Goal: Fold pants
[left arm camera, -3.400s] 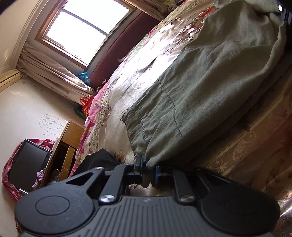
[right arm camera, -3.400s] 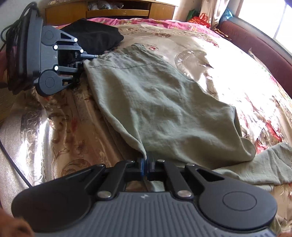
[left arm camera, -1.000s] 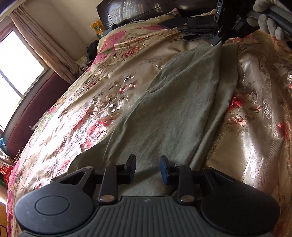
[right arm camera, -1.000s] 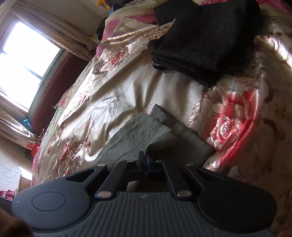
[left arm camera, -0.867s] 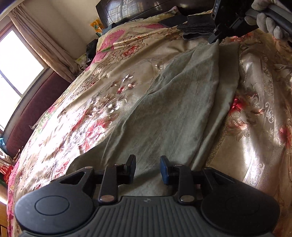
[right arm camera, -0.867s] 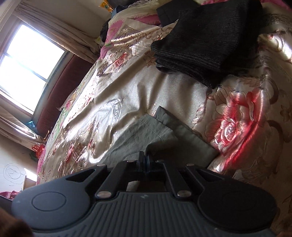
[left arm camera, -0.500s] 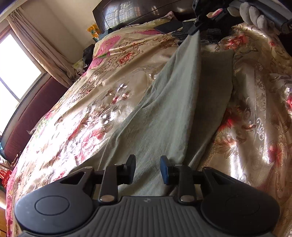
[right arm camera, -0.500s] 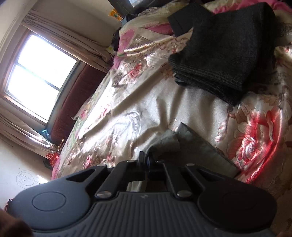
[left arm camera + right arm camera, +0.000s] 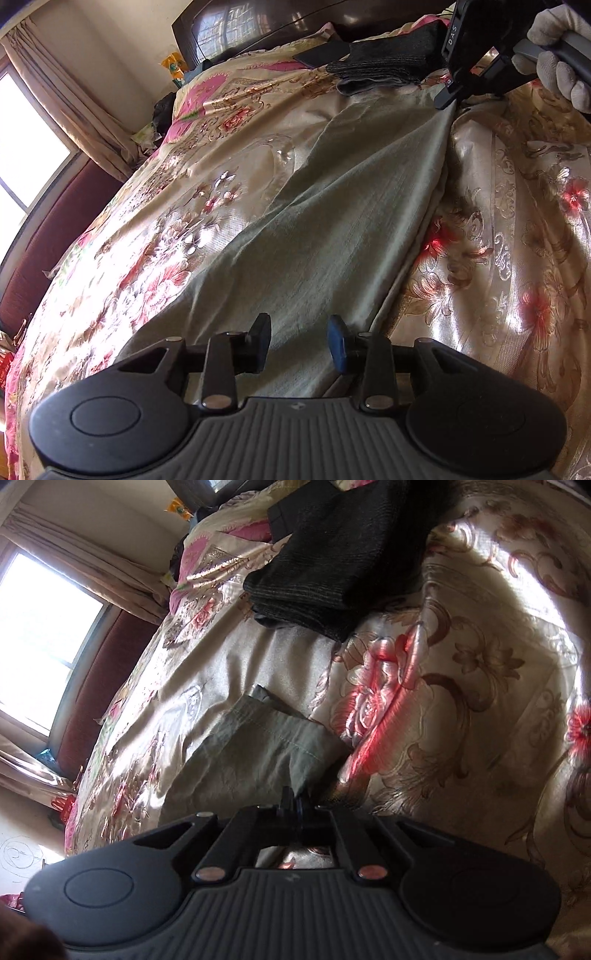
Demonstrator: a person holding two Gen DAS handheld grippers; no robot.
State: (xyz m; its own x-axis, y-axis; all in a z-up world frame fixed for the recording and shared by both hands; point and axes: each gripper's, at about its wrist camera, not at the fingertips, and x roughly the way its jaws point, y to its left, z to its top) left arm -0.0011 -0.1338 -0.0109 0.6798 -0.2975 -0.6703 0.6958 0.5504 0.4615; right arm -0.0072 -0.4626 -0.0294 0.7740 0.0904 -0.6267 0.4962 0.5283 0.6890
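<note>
The grey-green pants point(image 9: 332, 229) lie stretched lengthwise on the floral bedspread point(image 9: 517, 229), folded leg on leg. My left gripper point(image 9: 299, 343) is open just above the near end of the pants, holding nothing. My right gripper point(image 9: 293, 801) is shut on the far hem of the pants point(image 9: 258, 746), pinching a corner of the cloth. It also shows in the left wrist view point(image 9: 452, 98) at the top right, held by a gloved hand point(image 9: 561, 55), with the cloth pulled taut up to it.
A stack of folded dark garments point(image 9: 340, 561) lies on the bed just beyond the hem; it also shows in the left wrist view point(image 9: 388, 62). A dark headboard point(image 9: 295, 22) stands behind. A window and curtains point(image 9: 55, 110) are at the left.
My left gripper let go of the waist end and stands open. My right gripper, still shut on the hem, lifted it and then brought it down near the bed, drawing the pants straight.
</note>
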